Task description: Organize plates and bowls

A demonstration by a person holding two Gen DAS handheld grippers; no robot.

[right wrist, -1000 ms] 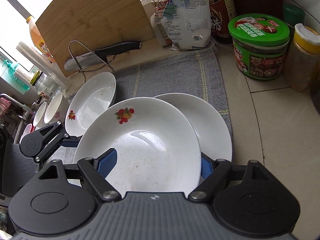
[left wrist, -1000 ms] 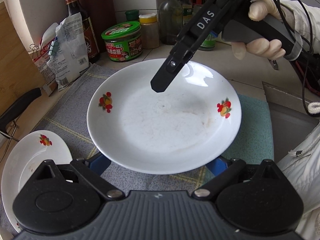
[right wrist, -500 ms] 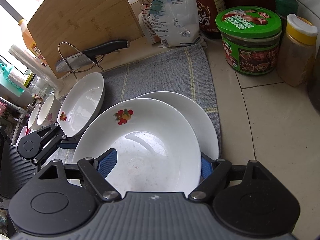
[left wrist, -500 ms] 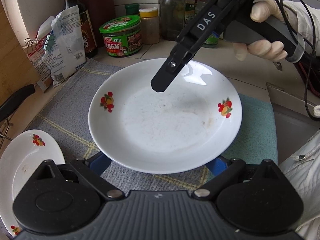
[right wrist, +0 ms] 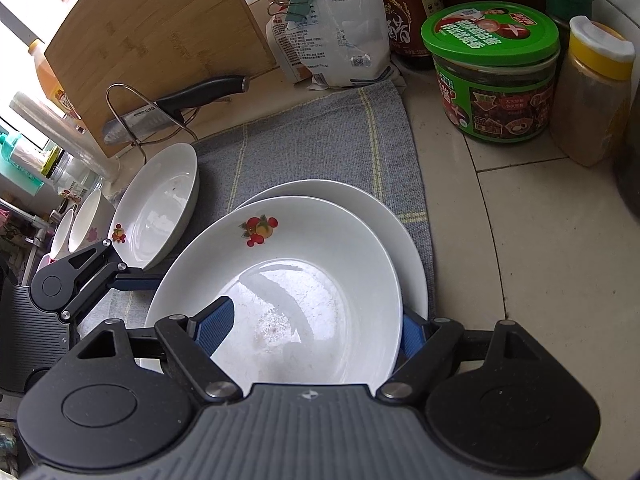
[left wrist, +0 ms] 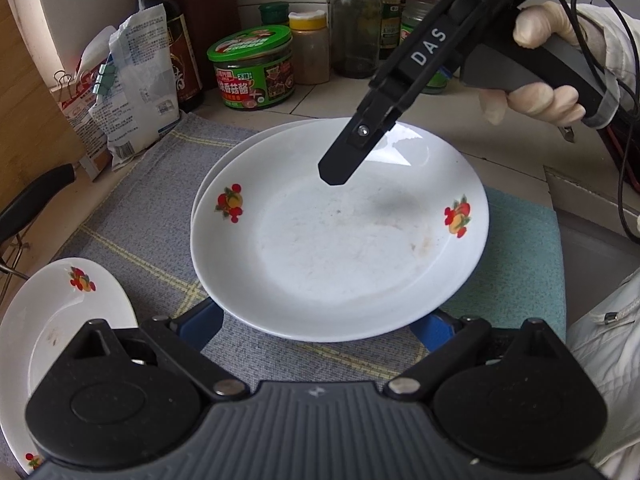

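Plates are stacking on the gray cloth (left wrist: 132, 240): you are gripping the top plate (left wrist: 340, 240) with both claws, your left claw (left wrist: 320, 330) and right claw (right wrist: 316, 326) each clenching its rim, just above the lower plate (right wrist: 404, 236).

Left wrist view — close above the plate (left wrist: 340, 240), angled down toward the counter's back edge. Right wrist view — equally close, facing the counter's left end; both share the plate (right wrist: 288, 264).
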